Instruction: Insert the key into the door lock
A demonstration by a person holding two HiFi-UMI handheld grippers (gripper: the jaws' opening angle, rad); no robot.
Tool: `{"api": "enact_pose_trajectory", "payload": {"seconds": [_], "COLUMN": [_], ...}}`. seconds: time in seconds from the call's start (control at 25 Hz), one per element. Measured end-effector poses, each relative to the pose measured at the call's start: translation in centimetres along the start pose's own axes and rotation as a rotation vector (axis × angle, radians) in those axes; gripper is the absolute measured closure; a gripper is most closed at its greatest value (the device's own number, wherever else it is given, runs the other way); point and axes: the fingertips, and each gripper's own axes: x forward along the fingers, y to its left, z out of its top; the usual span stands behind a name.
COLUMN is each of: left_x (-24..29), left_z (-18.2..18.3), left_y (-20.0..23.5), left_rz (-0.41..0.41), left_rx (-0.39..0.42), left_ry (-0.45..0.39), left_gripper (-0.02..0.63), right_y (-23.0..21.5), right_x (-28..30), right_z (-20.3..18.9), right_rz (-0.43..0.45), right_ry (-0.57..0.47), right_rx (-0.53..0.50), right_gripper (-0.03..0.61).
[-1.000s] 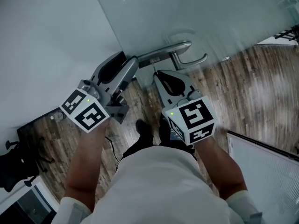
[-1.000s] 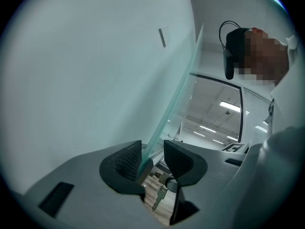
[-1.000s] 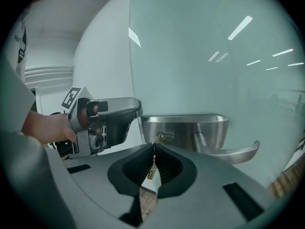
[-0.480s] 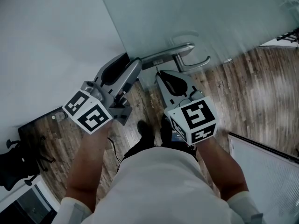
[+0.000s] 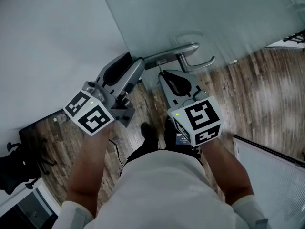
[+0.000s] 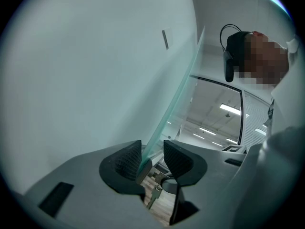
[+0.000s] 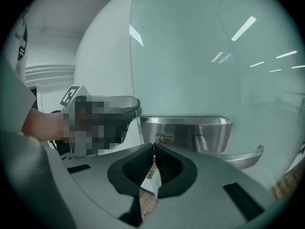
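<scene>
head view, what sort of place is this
Probably an office: a frosted glass door with a steel lever handle, wood-look floor, and strip ceiling lights beyond the glass.

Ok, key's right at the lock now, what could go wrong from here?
The key is pinched thinly in the right gripper, its tip beside the keyhole; an off-line push may twist it in the jaws or skate it over the lock plate. The lever handle sits close to the right; the gripper body could knock it. The left gripper only straddles the edge of the glass door; whether it clamps is unclear, so the door might swing away.
</scene>
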Motion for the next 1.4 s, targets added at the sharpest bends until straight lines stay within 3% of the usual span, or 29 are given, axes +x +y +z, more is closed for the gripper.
{"api": "enact_pose_trajectory", "payload": {"seconds": [0.28, 0.72, 1.24, 1.4], "left_x": [0.0, -0.4, -4.6, -4.9], "left_z": [0.2, -0.4, -0.8, -0.8], "left_y": [0.1, 0.8, -0.2, -1.2], "left_rz": [-0.008, 0.027, 0.077, 0.068], "left_rx": [-0.025, 0.008, -0.012, -0.006], "left_ry": [-0.021, 0.0, -0.031, -0.035], "left_gripper": [0.459, 0.459, 0.458, 0.457], "right_y": [0.0, -0.5, -0.1, 0.0], "right_x": [0.0, 0.5, -0.1, -1.0], "right_z": [0.1, -0.3, 0.6, 0.7], "right_rz": [0.019, 0.055, 0.044, 0.046], "right_ry": [-0.01, -0.011, -0.05, -0.064], "right_rx": [-0.006, 0.004, 0.018, 0.023], "right_gripper": [0.56, 0.56, 0.558, 0.521]}}
